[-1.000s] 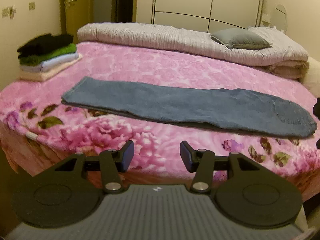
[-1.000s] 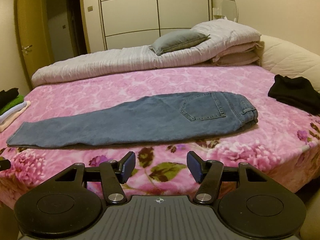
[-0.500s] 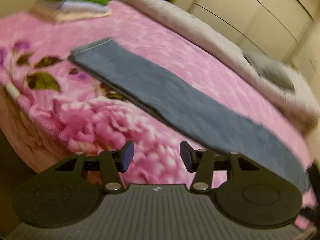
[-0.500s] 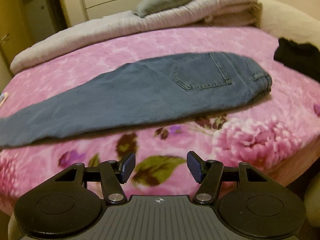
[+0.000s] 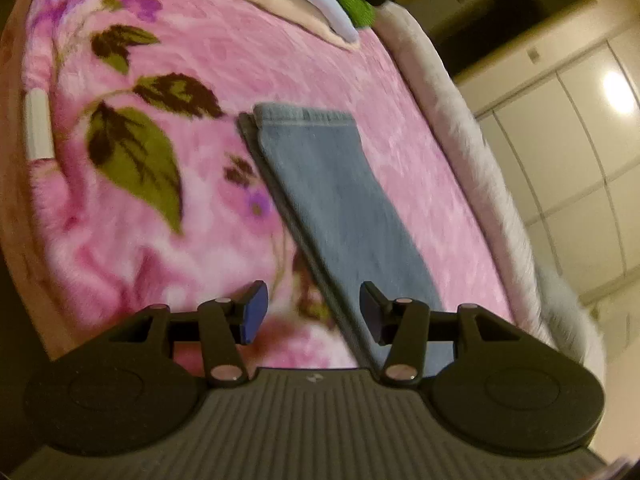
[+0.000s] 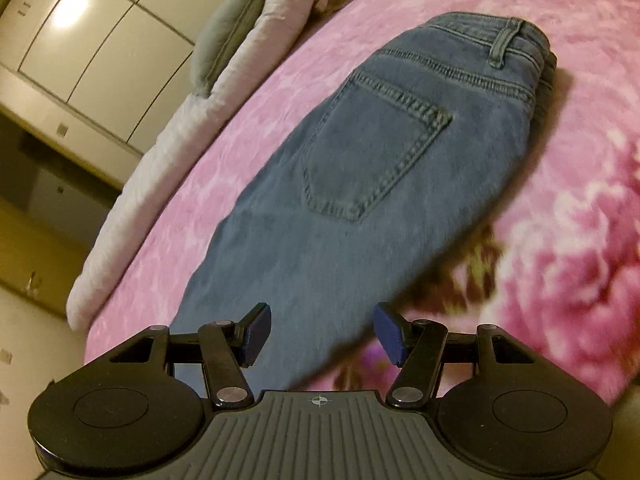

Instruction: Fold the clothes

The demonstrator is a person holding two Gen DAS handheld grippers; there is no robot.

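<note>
The jeans (image 5: 340, 208) lie flat on the pink floral blanket (image 5: 192, 52), the leg hems at their far end, one layer stacked on another; the left gripper (image 5: 312, 312) hovers over the jeans' near stretch with its fingers spread wide, nothing between them, the jeans' long edge running under the gap; beyond the hems a stack of folded clothes (image 5: 316, 0) rests on the blanket; right of the jeans a pale rolled quilt (image 5: 472, 136) borders the blanket; past the quilt stand cream wardrobe doors (image 5: 576, 152).
</note>
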